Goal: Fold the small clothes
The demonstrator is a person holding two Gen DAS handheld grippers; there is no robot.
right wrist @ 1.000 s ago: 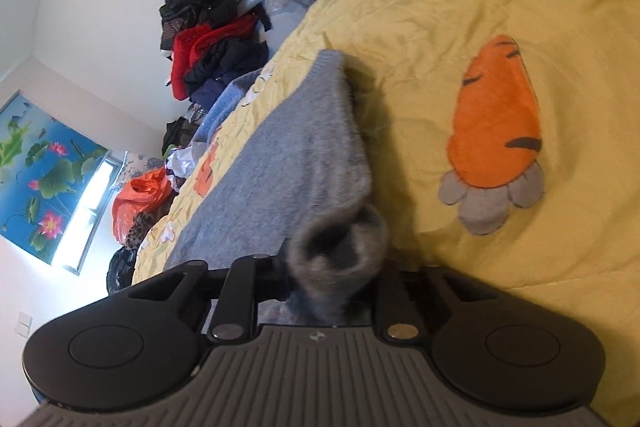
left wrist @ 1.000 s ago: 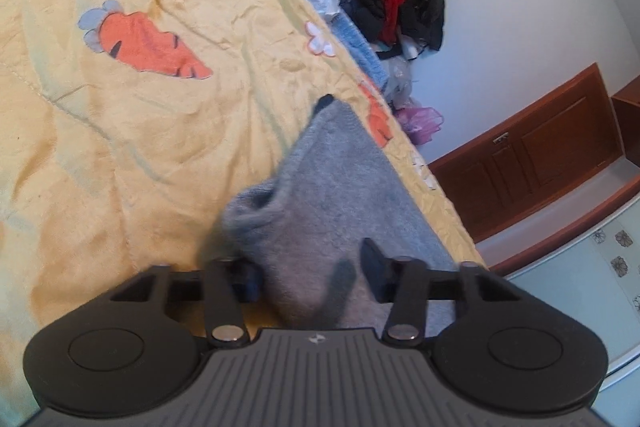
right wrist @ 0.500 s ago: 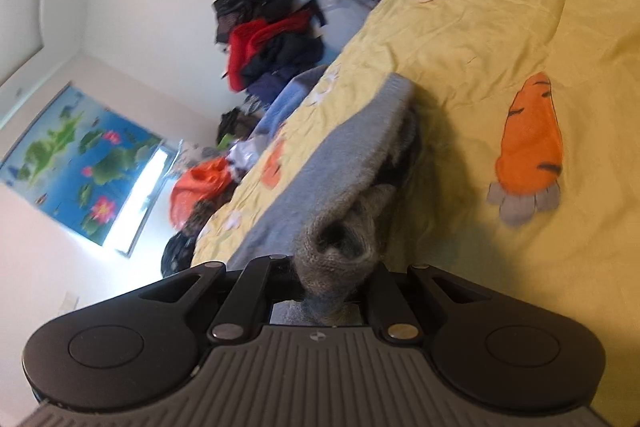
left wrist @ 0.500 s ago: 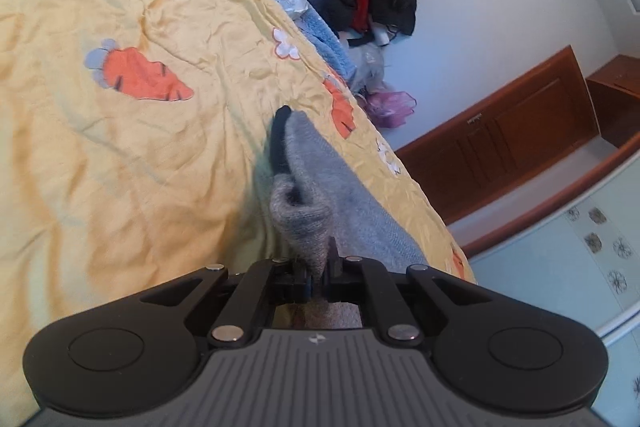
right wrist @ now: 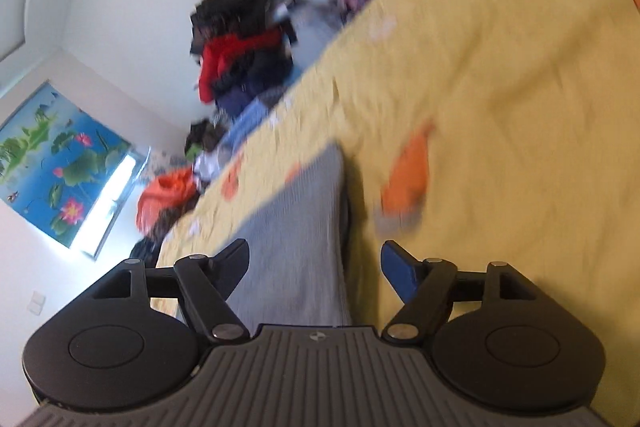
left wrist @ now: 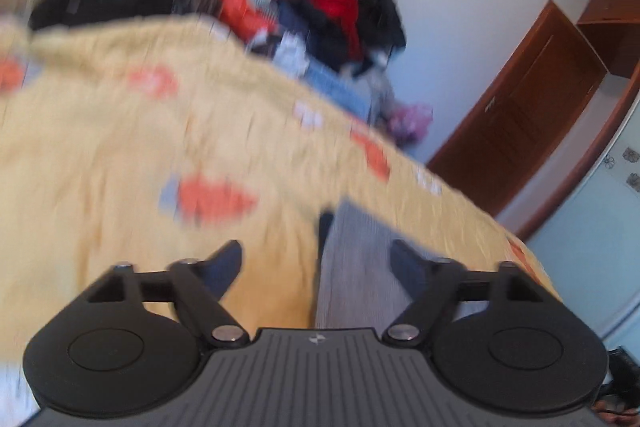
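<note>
Opening wide and gripping nothing, both tongs (left wrist: 318,267) (right wrist: 316,265) hover over a ribbed grey knit garment (right wrist: 304,239) on crinkled yellow bedding (right wrist: 500,107).

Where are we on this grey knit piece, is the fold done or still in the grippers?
Done, as far as the blur shows: the grey garment lies as a narrow strip on the yellow bedspread. In hand: nothing; the left gripper and right gripper are both opening, pads clear of the cloth. Left: probably another fold, and the heap of clothes by the wall looks unsorted.
</note>
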